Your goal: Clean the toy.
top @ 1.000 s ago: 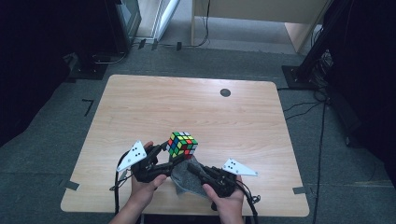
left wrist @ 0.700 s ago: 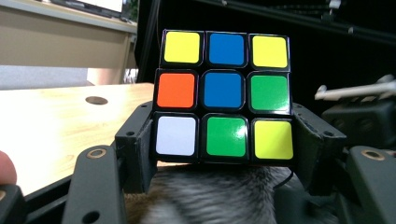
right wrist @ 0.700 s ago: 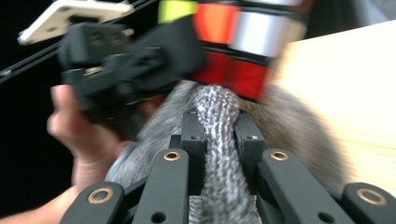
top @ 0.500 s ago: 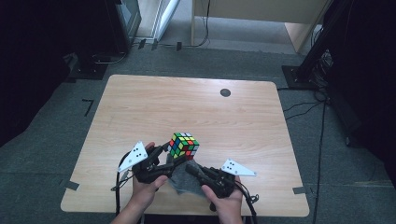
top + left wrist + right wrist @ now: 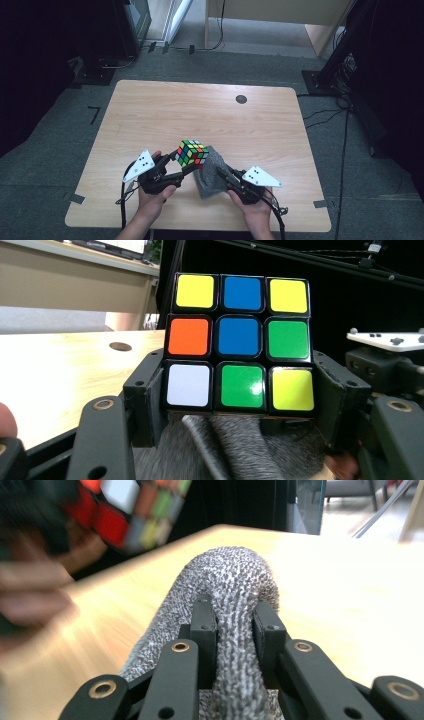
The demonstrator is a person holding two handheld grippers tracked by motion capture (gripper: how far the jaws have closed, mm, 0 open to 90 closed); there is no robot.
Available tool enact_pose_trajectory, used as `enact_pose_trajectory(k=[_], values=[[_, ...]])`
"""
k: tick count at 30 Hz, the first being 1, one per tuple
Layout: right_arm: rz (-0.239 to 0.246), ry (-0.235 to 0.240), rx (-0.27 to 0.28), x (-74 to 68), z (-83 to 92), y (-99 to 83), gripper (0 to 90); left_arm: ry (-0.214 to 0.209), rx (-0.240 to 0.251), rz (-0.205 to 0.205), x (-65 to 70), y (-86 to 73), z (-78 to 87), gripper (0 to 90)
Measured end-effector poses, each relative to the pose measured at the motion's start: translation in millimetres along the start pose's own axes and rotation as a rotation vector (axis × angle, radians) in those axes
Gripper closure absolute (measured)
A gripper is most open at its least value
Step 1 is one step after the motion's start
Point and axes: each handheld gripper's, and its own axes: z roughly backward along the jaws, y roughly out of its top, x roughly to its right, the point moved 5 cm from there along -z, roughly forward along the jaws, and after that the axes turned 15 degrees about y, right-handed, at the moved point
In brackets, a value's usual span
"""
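The left gripper (image 5: 186, 162) clamped the puzzle cube (image 5: 192, 153) above the near surface (image 5: 150, 115). The right gripper (image 5: 220, 174), jaws just opening slightly, pinched a fold of grey cloth (image 5: 210, 170) beside it.

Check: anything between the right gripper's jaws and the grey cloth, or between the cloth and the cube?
Nothing visible. The right gripper already pinches a fold of the grey cloth between its pads. In the high view the cloth lies right beside the cube, which the left gripper clamps by its sides.
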Motion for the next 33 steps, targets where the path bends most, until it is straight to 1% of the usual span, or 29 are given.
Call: enact_pose_trajectory(k=[1,2,3,4,5,6,8,9,10,11,12,14,16,17,19,22,23,26,29,31,33], values=[[0.029,0.011,-0.041,3.6,-1.6,-0.9,74.5,0.001,-0.003,-0.004,-0.1,-0.4,-0.1,34.8],[0.033,0.016,-0.081,7.1,-2.8,-3.0,73.6,0.006,-0.006,-0.009,-0.3,-1.1,-0.6,34.8],[0.010,0.015,-0.113,11.3,-4.0,-6.6,71.8,0.008,-0.009,-0.011,-0.4,-1.4,-0.9,34.8],[-0.010,0.008,-0.127,13.8,-4.3,-9.0,70.7,0.009,-0.010,-0.012,-0.6,-1.9,-1.3,34.8],[-0.036,-0.005,-0.143,16.6,-4.4,-12.3,67.6,0.009,-0.014,-0.016,-1.0,-2.2,-1.4,34.8],[-0.047,-0.016,-0.164,18.2,-4.3,-15.2,62.6,0.009,-0.015,-0.017,-1.2,-2.4,-1.6,34.8],[-0.037,-0.054,-0.182,21.1,-3.2,-18.2,52.3,0.012,-0.018,-0.013,-2.0,-2.6,-2.1,34.7],[-0.028,-0.077,-0.176,23.5,-1.9,-18.1,48.6,0.011,-0.020,-0.012,-2.7,-2.7,-2.4,34.7],[-0.028,-0.075,-0.166,24.5,-0.9,-17.3,46.1,0.010,-0.025,-0.008,-3.6,-3.1,-3.0,34.8],[-0.025,-0.069,-0.154,25.6,1.0,-15.4,41.7,0.011,-0.031,-0.006,-4.3,-3.5,-3.3,34.8],[-0.014,-0.067,-0.145,25.8,2.8,-13.2,39.6,0.009,-0.042,-0.006,-5.2,-4.1,-3.6,34.7],[0.017,-0.023,-0.114,22.4,6.2,-6.8,36.3,0.003,-0.059,0.006,-6.1,-5.0,-5.3,34.7],[0.071,0.021,-0.087,14.4,8.8,2.4,33.5,-0.008,-0.087,0.011,-6.7,-6.4,-7.6,34.7],[0.115,0.043,-0.074,7.5,9.3,7.7,33.1,-0.013,-0.097,0.013,-6.1,-7.0,-8.5,34.7],[0.181,0.050,-0.060,-3.6,8.8,13.3,32.3,-0.033,-0.122,0.015,-4.7,-7.7,-10.3,34.8],[0.263,0.054,-0.056,-17.9,5.9,16.5,30.8,-0.053,-0.156,0.014,-1.4,-9.0,-12.7,34.7],[0.279,0.056,-0.057,-21.9,4.4,16.8,29.2,-0.058,-0.167,0.016,-0.5,-9.6,-13.5,34.7],[0.323,0.044,-0.060,-29.8,0.9,17.2,25.0,-0.067,-0.201,0.019,1.2,-12.3,-16.1,34.7],[0.350,0.020,-0.060,-33.5,-2.1,17.4,21.6,-0.071,-0.227,0.019,2.9,-14.8,-18.4,34.7],[0.356,0.014,-0.058,-33.8,-3.2,17.5,20.4,-0.087,-0.235,-0.001,6.4,-15.6,-19.0,34.7],[0.365,0.006,-0.057,-33.7,-5.1,17.3,19.5,-0.099,-0.244,-0.005,10.6,-15.9,-19.6,34.7]])
